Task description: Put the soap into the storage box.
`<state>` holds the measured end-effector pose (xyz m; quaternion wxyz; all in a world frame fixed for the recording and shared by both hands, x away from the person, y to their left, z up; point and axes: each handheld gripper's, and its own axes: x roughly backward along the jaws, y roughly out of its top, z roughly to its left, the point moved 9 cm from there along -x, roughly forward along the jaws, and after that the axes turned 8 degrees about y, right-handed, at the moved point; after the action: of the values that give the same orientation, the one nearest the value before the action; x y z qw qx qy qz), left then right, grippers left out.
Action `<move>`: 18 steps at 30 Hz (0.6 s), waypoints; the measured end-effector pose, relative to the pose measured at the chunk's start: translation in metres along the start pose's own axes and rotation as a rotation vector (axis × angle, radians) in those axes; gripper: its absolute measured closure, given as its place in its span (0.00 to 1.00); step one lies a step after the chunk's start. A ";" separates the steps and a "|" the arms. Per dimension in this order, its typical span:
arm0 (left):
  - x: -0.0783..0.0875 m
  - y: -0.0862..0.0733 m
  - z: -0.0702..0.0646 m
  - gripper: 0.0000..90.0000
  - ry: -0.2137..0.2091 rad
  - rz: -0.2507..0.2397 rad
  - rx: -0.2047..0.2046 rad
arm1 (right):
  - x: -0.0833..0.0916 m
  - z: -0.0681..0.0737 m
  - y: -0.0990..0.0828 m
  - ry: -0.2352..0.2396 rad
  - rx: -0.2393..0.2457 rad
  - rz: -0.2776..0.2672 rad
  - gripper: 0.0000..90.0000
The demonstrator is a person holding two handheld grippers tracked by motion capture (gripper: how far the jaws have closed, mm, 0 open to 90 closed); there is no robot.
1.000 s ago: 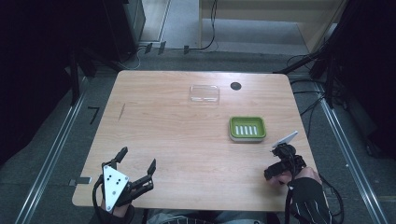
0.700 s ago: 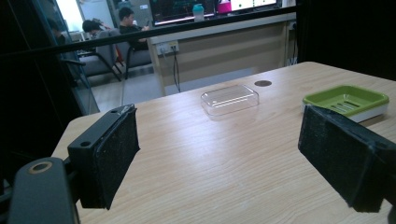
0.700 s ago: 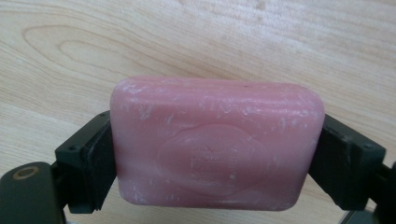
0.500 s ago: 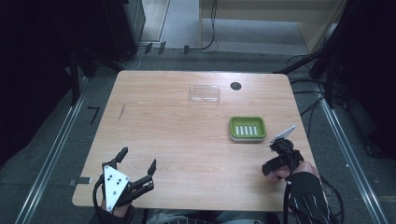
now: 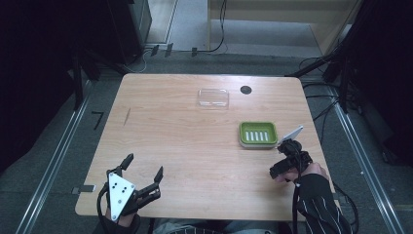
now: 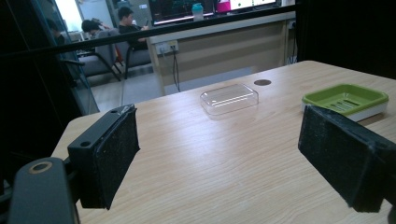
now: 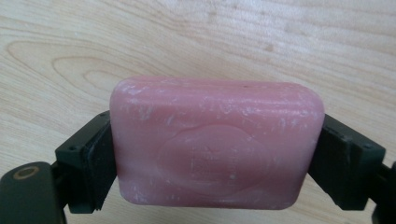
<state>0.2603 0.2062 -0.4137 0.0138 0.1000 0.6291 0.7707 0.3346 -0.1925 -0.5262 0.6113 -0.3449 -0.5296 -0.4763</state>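
A pink bar of soap sits between the two black jaws of my right gripper, which is shut on it just above the wooden table. From above, the right gripper hovers at the table's right side, just in front of the green soap dish, which holds nothing. My left gripper rests near the front left edge, open, with nothing between its pads. In the left gripper view the green dish lies far right and a clear plastic lid farther back.
The clear lid lies near the table's far edge, with a round black hole beside it. Bare wood spans the middle of the table. Dark frames and cables surround the table on the floor.
My right gripper has moved a little away from the person, closer to the green dish, with the soap still in it. The left gripper has stayed put.
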 end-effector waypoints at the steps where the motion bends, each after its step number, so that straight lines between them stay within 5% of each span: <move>1: 0.000 0.000 0.000 0.14 -0.001 0.001 0.000 | 0.000 0.000 0.002 0.004 0.006 -0.004 0.14; 18: 0.000 0.000 -0.001 0.14 -0.004 0.002 -0.006 | 0.006 0.007 0.022 0.011 0.036 -0.024 0.14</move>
<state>0.2603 0.2057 -0.4140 0.0145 0.1024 0.6267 0.7723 0.3527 -0.1808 -0.5168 0.6145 -0.3250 -0.5389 -0.4758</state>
